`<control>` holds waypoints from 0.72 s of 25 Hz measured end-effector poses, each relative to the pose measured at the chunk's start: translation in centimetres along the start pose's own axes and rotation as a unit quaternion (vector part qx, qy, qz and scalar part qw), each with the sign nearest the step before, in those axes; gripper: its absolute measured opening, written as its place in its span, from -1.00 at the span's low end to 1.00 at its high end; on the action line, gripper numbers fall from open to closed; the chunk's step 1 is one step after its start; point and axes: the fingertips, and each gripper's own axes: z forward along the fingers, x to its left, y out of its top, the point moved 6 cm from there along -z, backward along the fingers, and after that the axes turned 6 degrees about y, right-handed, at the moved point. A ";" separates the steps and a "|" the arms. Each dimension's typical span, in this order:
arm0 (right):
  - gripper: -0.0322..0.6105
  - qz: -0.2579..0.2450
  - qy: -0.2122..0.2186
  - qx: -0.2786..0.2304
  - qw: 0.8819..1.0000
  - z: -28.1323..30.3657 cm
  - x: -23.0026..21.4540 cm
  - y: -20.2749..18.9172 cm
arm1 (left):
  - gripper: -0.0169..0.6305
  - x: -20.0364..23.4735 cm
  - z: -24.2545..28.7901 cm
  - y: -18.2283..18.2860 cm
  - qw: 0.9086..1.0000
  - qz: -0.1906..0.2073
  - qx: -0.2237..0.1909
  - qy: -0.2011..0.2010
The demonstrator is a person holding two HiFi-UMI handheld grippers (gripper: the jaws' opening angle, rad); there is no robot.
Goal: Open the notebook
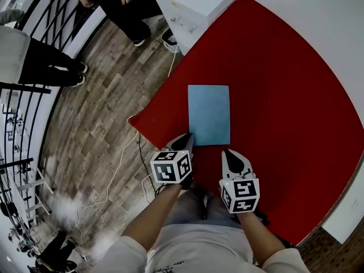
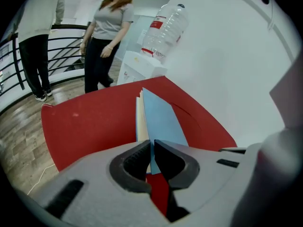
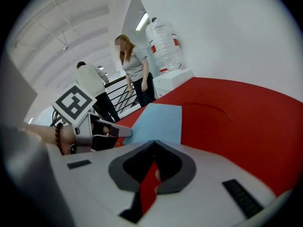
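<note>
One wooden floor (image 1: 96, 135) runs along the left, with one black railing (image 1: 34, 38) at its edge and one white cable (image 1: 122, 164) trailing across the boards; one red bench (image 1: 296, 95) fills most of the rest; at its far corner stands one white water dispenser (image 1: 193, 4) carrying a single clear bottle (image 2: 165, 30); two people stand by the railing, one (image 1: 122, 4) near the dispenser and one (image 1: 34, 61) further left.

One light-blue notebook (image 1: 209, 114) lies on the bench, its short edge towards the person holding the tools; there are two of those, each with one marker cube. The left hand-held gripper (image 1: 186, 143) has its jaws pinched on the blue cover (image 2: 161, 119) at the near left corner, and that cover stands slightly apart from the cream pages (image 2: 140, 119) beside it. The right hand-held gripper (image 1: 229, 154) sits just off the near right corner, jaws closed together with nothing in them.
</note>
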 end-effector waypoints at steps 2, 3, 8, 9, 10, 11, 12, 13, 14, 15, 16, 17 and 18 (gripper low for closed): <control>-0.88 0.003 0.000 -0.003 1.000 -0.1 0.0 -0.1 | -0.86 -0.1 -0.9 0.9 1.000 0.007 -0.009 -0.010; -0.88 0.004 0.000 -0.005 1.000 -0.2 -0.1 -0.1 | -0.86 -0.4 -1.3 1.4 1.000 0.013 -0.015 -0.016; -0.88 0.015 -0.005 -0.015 1.000 -0.7 -0.8 -0.3 | -0.88 -3.4 -3.4 3.4 0.997 0.054 -0.035 -0.043; -0.88 0.017 -0.007 -0.017 1.000 -1.0 -1.0 -0.3 | -0.88 -4.2 -3.7 3.5 0.996 0.058 -0.038 -0.049; -0.88 0.019 -0.009 -0.020 1.000 -1.2 -1.1 -0.3 | -0.88 -4.9 -3.9 3.7 0.996 0.062 -0.041 -0.054; -0.88 0.021 -0.011 -0.022 0.999 -1.4 -1.3 -0.2 | -0.88 -5.6 -4.1 3.8 0.995 0.066 -0.044 -0.058; -0.88 0.023 -0.013 -0.024 0.999 -1.6 -1.5 -0.2 | -0.88 -6.3 -4.2 3.9 0.995 0.070 -0.046 -0.062; -0.88 0.026 -0.016 -0.026 0.999 -1.9 -1.7 -0.1 | -0.88 -7.0 -4.3 4.0 0.994 0.074 -0.048 -0.067; -0.88 0.028 -0.018 -0.029 0.999 -2.1 -1.9 -0.1 | -0.88 -7.7 -4.3 4.1 0.993 0.077 -0.048 -0.072; -0.88 0.030 -0.021 -0.031 0.999 -2.4 -2.1 -0.2 | -0.88 -8.4 -4.3 4.1 0.993 0.080 -0.048 -0.077; -0.88 0.033 -0.023 -0.034 0.999 -2.7 -2.4 -0.2 | -0.88 -9.1 -4.3 4.1 0.992 0.084 -0.047 -0.082; -0.88 0.035 -0.026 -0.036 0.998 -2.9 -2.6 -0.3 | -0.88 -9.8 -4.2 4.1 0.991 0.089 -0.047 -0.087; -0.88 0.038 -0.029 -0.039 0.998 -3.2 -2.8 -0.3 | -0.88 -10.5 -4.1 4.0 0.990 0.094 -0.046 -0.091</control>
